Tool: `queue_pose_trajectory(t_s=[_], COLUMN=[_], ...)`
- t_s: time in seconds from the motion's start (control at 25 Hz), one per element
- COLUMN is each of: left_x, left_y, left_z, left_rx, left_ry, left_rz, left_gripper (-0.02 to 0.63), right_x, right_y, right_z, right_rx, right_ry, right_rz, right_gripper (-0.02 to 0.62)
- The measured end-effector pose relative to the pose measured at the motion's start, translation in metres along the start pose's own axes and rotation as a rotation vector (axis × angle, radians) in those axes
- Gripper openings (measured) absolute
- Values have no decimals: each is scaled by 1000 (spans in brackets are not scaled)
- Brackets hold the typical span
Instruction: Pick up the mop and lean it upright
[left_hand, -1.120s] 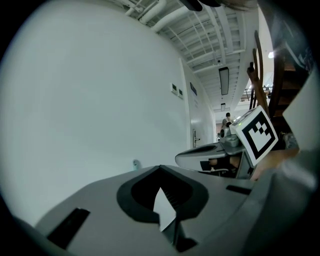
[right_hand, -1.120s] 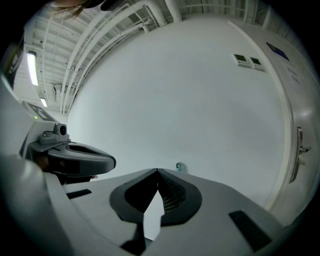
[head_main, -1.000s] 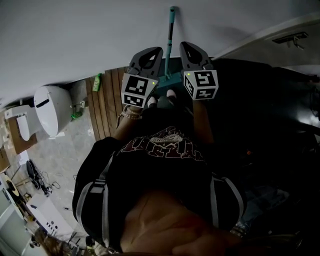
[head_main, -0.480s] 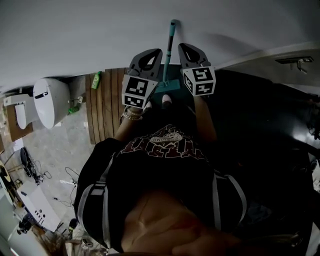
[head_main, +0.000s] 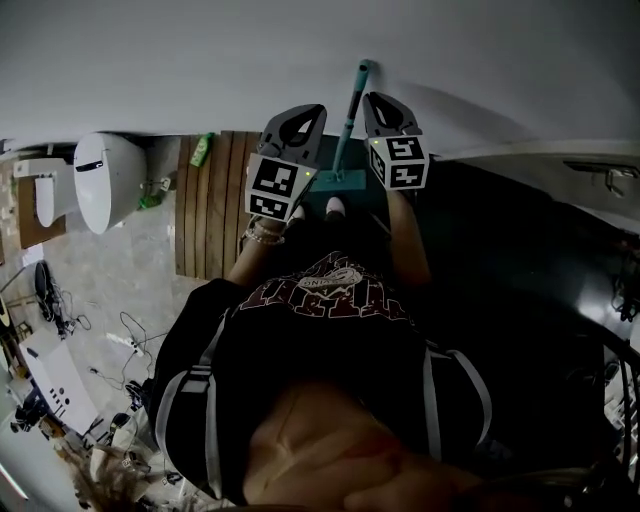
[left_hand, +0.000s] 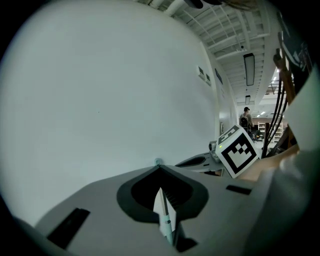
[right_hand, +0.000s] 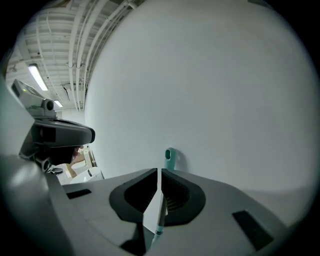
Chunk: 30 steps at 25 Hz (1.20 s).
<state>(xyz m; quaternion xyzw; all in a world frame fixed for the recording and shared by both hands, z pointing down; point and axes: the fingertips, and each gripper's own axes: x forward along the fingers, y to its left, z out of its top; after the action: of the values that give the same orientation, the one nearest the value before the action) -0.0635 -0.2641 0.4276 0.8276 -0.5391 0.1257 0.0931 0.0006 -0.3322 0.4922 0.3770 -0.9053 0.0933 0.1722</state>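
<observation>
Head view shows the mop already standing. Its teal handle runs up the white wall in the gap between the two grippers, and its flat head lies well below the jaws, just ahead of the person's shoes. The left gripper sits just left of the handle and the right gripper just right of it; as far as this view tells, neither touches it.

The left gripper view has that gripper's jaws clenched tip to tip with nothing pinched. The handle's top end peeps just past the tips, and a length of shaft shows through the slit beneath them. The right gripper view reads the same: jaws pressed together and empty, with the looped end of the handle just beyond the tips and slightly to their right, against the wall.

The lean looks made, so the step in hand is probably leaving the mop alone. To do that well, draw each gripper back along the line of its own jaws, away from the wall, never sideways. The shaft sits close between the two, and a nudge from either jaw could tip it. Keep the jaws near until the flat head clearly isn't skating out at the bottom
</observation>
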Motion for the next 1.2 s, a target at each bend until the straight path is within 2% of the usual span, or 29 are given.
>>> queue_pose_trajectory(t_s=[0.12,0.16,0.2,0.24,0.52,0.88,1.2], left_x=[4,5,5,6,12,19,16], left_y=[6,7,9,10,19,29,40], left_z=[-6,-8,-10,-11,-16,-22,-24], left_rx=[-9,-14,-18,-21,-32,-32,-46], left_ry=[18,25,30,34,50,74,80], left_rz=[15,20,24,27,34,29,36], left_gripper=[40,40,40,40,40,40,40], right_x=[10,13,16,20,38,63,77], right_y=[-9,-11,-14,-15,-19,-15,-13], right_z=[-6,-9,-12,-14,-23,-25,-27], right_rx=[19,26,31,35,28,38,28], right_ry=[0,5,15,28,63,96,106], right_rz=[-5,-5,-5,-3,-7,-6,-64], right_gripper=[17,35,99,110,110,146,155])
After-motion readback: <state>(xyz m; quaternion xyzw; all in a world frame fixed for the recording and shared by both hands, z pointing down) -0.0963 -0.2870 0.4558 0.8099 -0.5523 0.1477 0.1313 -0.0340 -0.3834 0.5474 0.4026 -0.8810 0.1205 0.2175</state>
